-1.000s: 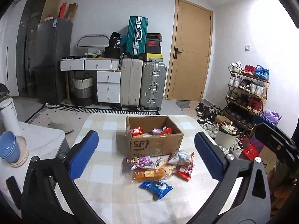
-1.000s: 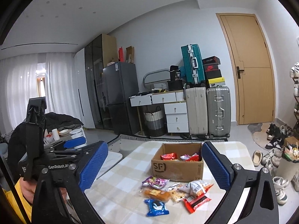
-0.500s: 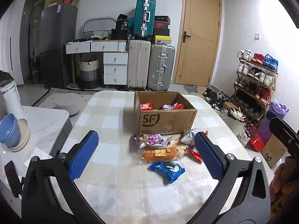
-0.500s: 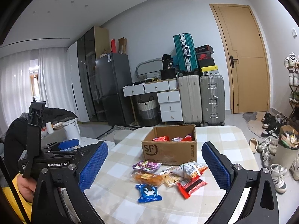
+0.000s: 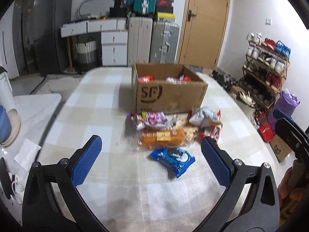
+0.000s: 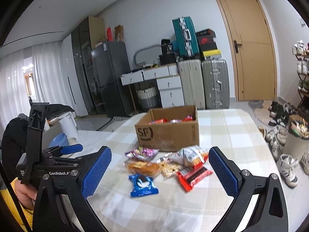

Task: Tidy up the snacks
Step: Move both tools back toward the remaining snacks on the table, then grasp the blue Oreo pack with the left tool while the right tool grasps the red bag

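We see the snacks (image 5: 173,131) lying in a loose heap on the table (image 5: 92,104), just in front of the box (image 5: 168,94). Nearest us is the blue pack (image 5: 172,159), flat, a white round picture on its face; in the left view its long axis runs from upper left to lower right, in the right view (image 6: 143,185) it sits almost square to us. Behind it lies the orange pack (image 5: 162,136), long axis across the table, left to right, with a pale label in the middle. The purple pack (image 5: 148,118) lies behind that, close to the box, also running crosswise. To the right sit a white pack (image 5: 205,115) with red edges and a red pack (image 6: 194,175), the latter angled from lower left to upper right in the right view. A small tan pack (image 6: 170,167) lies between the orange and red ones. The packs touch or overlap one another; only the blue one lies a little apart.

The box is brown cardboard, open at the top, with "SF" printed on its front, and red wrappers show inside.

Our left gripper (image 5: 150,160) hangs above the table with fingers spread wide and nothing between them. Our right gripper (image 6: 160,172) is likewise wide apart and empty. The frames are somewhat blurred.
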Action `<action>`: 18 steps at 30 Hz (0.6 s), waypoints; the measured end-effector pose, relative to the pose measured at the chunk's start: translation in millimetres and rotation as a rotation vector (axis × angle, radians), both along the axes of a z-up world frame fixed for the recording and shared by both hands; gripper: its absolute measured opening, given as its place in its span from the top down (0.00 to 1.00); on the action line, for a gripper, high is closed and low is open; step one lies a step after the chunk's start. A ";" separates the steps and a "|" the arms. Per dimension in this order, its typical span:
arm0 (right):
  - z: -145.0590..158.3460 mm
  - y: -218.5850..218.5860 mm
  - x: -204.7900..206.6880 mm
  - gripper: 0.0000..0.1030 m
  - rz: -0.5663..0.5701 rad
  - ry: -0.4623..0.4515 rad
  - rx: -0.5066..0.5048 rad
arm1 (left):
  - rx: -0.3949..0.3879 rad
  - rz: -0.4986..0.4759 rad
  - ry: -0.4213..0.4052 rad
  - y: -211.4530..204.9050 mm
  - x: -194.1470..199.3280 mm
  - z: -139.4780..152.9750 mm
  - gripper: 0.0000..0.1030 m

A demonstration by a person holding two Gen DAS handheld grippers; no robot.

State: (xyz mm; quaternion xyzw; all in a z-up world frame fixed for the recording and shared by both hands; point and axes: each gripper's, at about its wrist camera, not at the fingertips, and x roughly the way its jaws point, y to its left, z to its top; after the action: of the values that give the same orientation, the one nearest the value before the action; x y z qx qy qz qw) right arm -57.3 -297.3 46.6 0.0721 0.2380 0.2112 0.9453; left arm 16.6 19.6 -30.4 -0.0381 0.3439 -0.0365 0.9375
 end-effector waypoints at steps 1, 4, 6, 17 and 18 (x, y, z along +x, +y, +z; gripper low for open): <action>-6.2 -0.3 3.9 0.01 0.000 0.015 0.000 | 0.000 -0.001 0.015 -1.1 5.3 -7.7 0.01; -22.2 -1.8 11.6 0.01 -0.006 0.045 -0.003 | -0.007 -0.010 0.076 -7.1 24.0 -34.2 0.01; -33.5 -3.2 18.5 0.01 -0.007 0.068 -0.002 | -0.017 -0.020 0.127 -12.9 38.6 -52.6 0.01; -86.3 -8.4 58.9 0.01 -0.002 0.204 0.002 | 0.016 -0.045 0.290 -49.6 100.5 -126.5 0.01; -89.4 -10.0 62.4 0.01 -0.002 0.214 0.006 | 0.016 -0.044 0.302 -51.3 104.7 -130.0 0.01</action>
State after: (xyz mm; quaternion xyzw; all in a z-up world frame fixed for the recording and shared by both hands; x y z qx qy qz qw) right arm 5.0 -307.3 -42.8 0.0972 0.3368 0.2021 0.9145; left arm 121.3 -31.7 -160.4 -0.0280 0.4822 -0.0481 0.8743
